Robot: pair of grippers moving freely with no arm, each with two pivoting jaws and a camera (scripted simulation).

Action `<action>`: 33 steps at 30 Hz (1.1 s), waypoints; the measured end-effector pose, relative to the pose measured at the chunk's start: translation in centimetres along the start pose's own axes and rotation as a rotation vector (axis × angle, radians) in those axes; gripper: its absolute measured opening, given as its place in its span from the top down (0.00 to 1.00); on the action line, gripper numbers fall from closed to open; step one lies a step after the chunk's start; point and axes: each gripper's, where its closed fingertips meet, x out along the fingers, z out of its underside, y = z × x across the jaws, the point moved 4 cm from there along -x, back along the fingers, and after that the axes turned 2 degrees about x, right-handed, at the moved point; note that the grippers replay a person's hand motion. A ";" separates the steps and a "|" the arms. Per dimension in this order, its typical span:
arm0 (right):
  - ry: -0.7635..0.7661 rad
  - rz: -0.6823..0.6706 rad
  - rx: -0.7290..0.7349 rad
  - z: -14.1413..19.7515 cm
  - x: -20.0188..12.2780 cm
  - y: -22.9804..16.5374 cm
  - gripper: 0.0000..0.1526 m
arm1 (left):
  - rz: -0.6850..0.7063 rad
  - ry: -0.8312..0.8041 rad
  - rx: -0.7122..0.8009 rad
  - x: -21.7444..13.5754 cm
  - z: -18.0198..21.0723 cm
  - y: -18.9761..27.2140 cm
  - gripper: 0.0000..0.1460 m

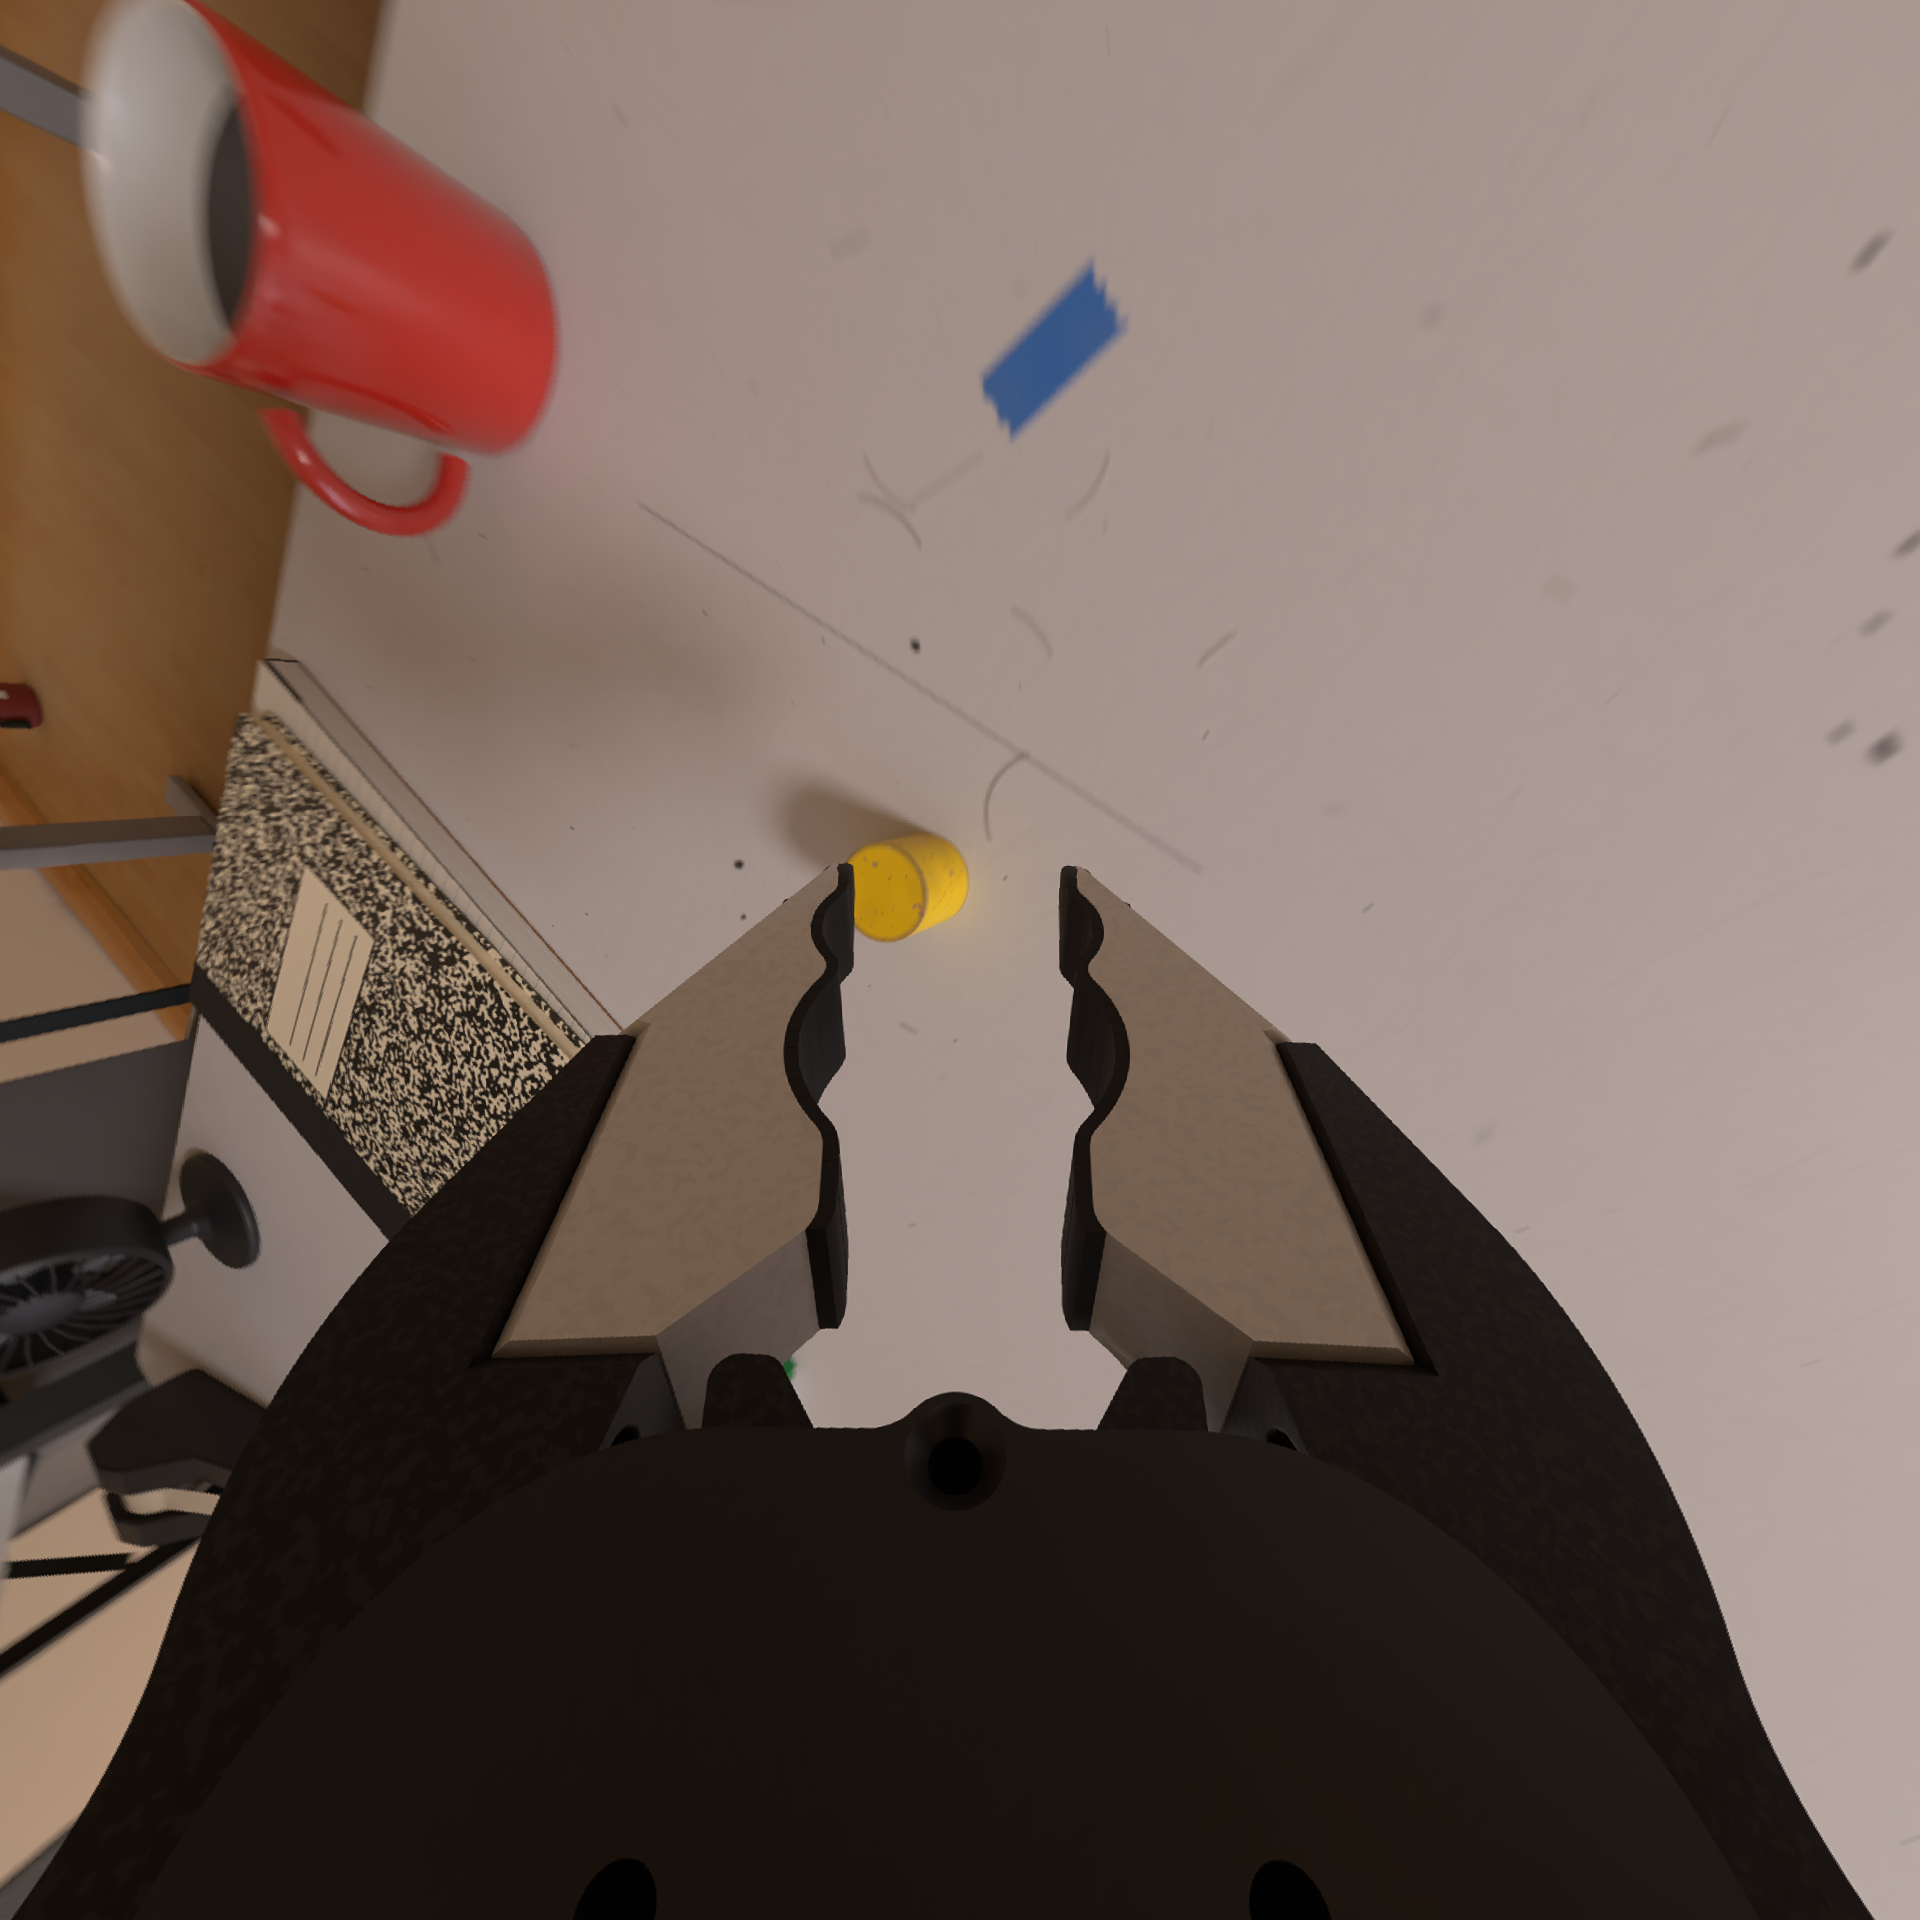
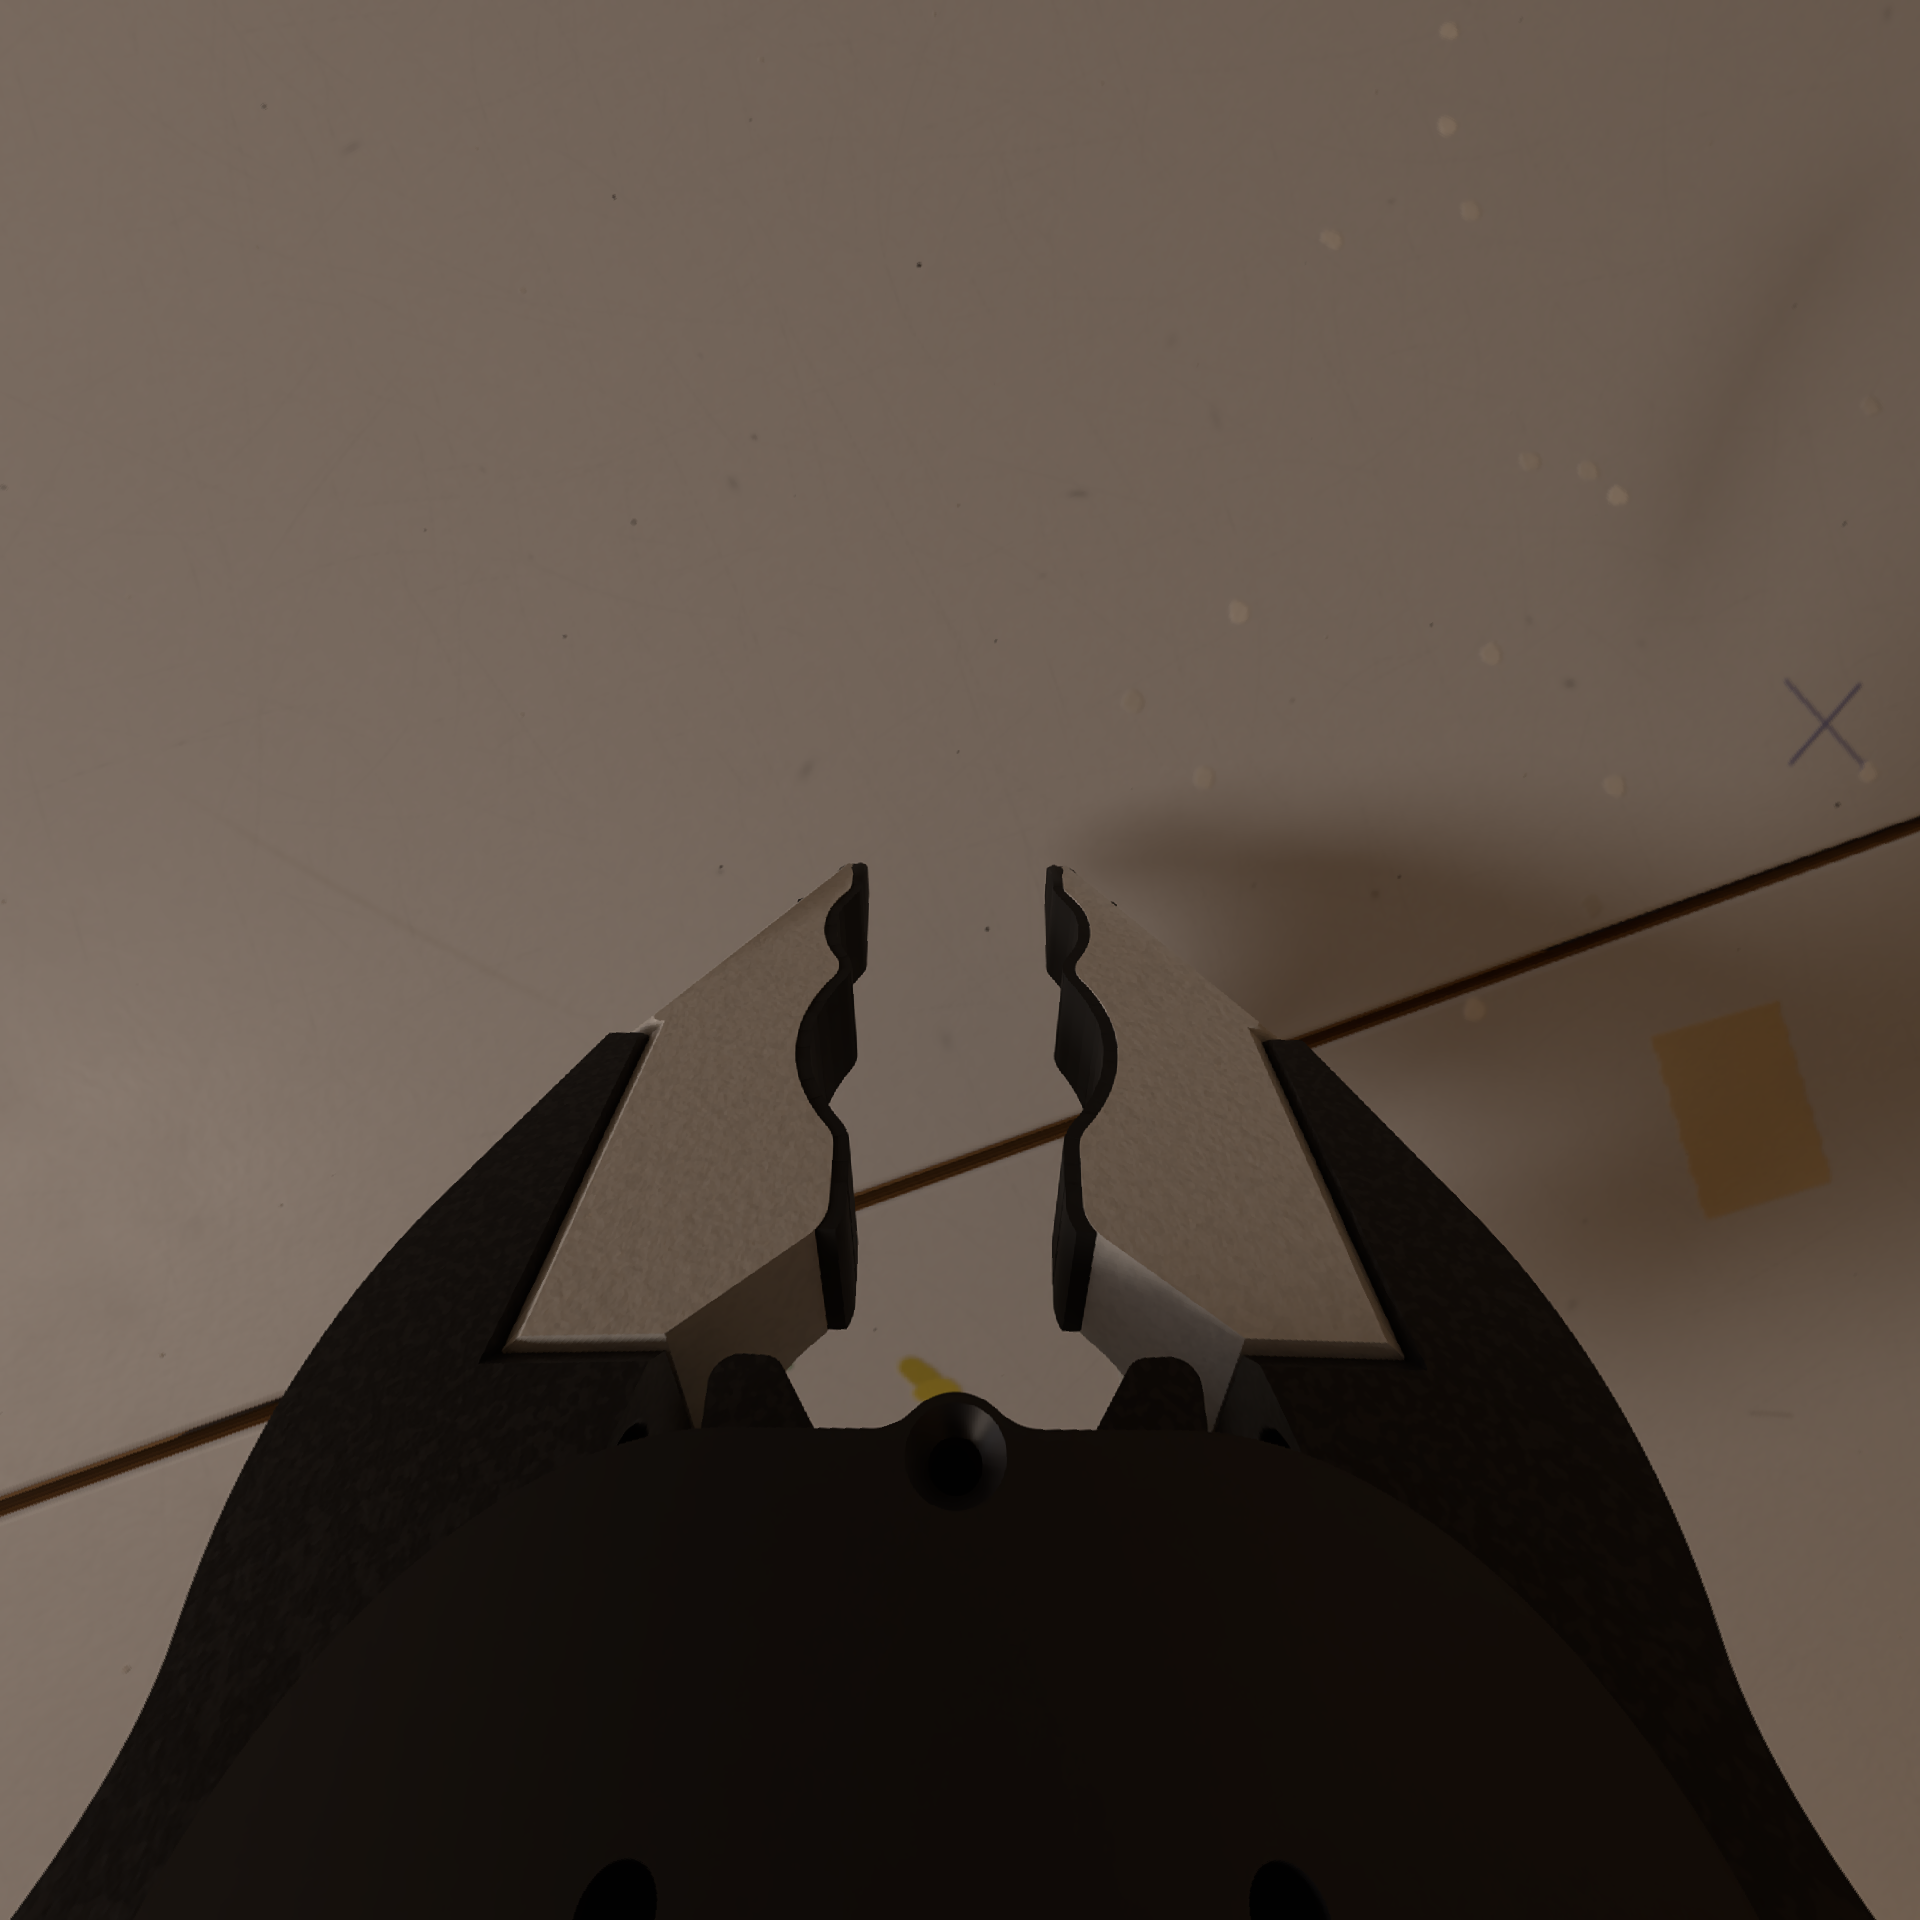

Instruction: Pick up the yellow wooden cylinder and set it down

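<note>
Left claw spread, empty, just short of the yellow wooden cylinder, standing mid-counter, far from edges. Needed nudging leftward to centre it before pinching. Right claw spread, idle.

left wrist: bright, red mug blurred | right wrist: dim, tabletop heavily shadowed
</note>
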 end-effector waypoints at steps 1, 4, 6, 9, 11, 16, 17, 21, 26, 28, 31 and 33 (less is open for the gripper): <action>-0.003 -0.001 0.005 0.2 -0.1 -0.1 0.78 | 0.020 -0.034 0.035 1.0 0.6 -0.3 0.73; -0.002 -0.008 0.031 0.8 -0.4 -0.6 0.78 | 0.074 -0.127 0.124 3.8 2.3 -1.0 0.72; -0.003 -0.008 0.049 1.3 -0.7 -0.8 0.78 | 0.109 -0.171 0.170 5.2 3.1 -1.2 0.72; 0.006 -0.014 0.076 1.9 -1.0 -1.2 0.78 | 0.132 -0.239 0.225 6.8 4.0 -1.7 0.71; 0.006 -0.012 0.097 2.2 -1.1 -1.2 0.78 | 0.143 -0.267 0.251 7.5 4.3 -2.2 0.70; 0.010 -0.024 0.135 2.3 -0.9 -1.2 0.79 | 0.221 -0.313 0.302 8.5 4.4 -2.8 0.67; 0.009 -0.028 0.139 2.2 -0.8 -1.2 0.79 | 0.239 -0.321 0.308 8.6 4.4 -2.9 0.67; 0.000 -0.044 0.152 2.3 -0.1 -1.2 0.79 | 0.341 -0.362 0.302 8.8 4.4 -2.8 0.74; -0.001 -0.063 0.145 2.3 0.5 -1.2 0.79 | 0.363 -0.351 0.231 8.9 4.2 -2.9 0.78; 0.006 -0.063 0.140 2.2 0.4 -1.1 0.79 | 0.324 -0.316 0.221 8.3 3.9 -2.8 0.78; 0.022 -0.058 0.134 2.2 -0.1 -0.9 0.79 | 0.229 -0.210 0.214 5.8 2.3 -2.5 0.78; 0.038 -0.055 0.133 2.2 -0.3 -0.8 0.79 | 0.163 -0.127 0.221 3.1 0.4 -2.1 0.78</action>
